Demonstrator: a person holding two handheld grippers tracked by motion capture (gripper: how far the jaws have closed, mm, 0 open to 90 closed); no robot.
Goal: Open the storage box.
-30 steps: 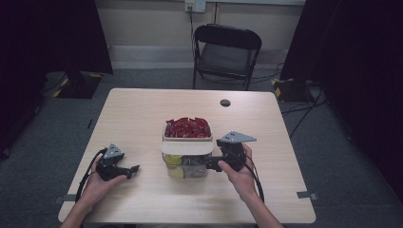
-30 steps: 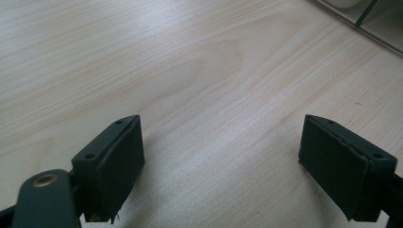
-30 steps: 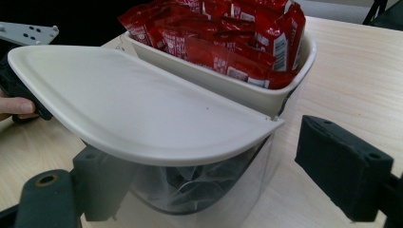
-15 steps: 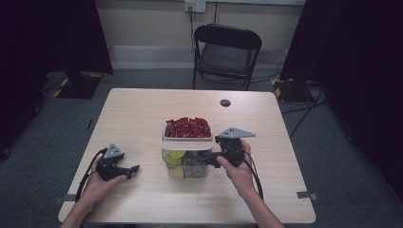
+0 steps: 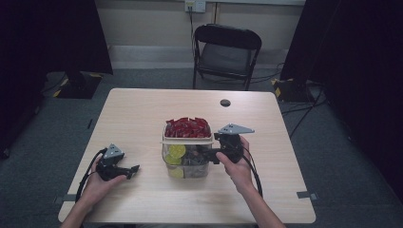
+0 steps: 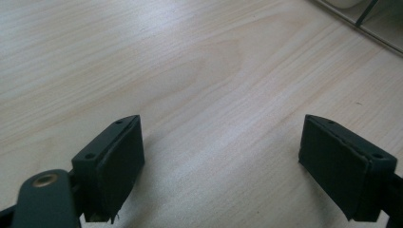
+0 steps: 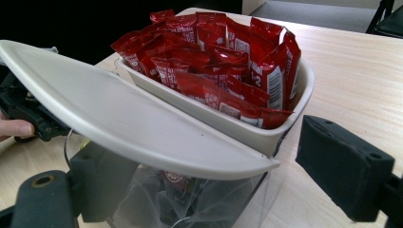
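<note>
A clear container [image 5: 187, 164] stands mid-table with a cream tray [image 7: 285, 123] of red sachets [image 5: 187, 127] on top. Its cream lid flap [image 7: 119, 123] is tilted up at the front, and yellow packets [image 5: 176, 152] show through the clear wall. My right gripper [image 5: 211, 154] is open at the container's right side. In the right gripper view its jaws straddle the container's corner under the flap, and I cannot tell whether they touch it. My left gripper [image 5: 133, 170] rests open on the bare wood at the left, with nothing between its jaws [image 6: 223, 161].
The wooden table [image 5: 142, 114] has a small black disc [image 5: 225, 102] near its far edge. A black folding chair [image 5: 227, 52] stands behind the table. The other hand's gripper [image 7: 23, 109] shows beyond the flap in the right gripper view.
My right gripper has edged left against the container. The cream flap now looks raised, exposing the yellow packets. The left gripper has stayed put.
</note>
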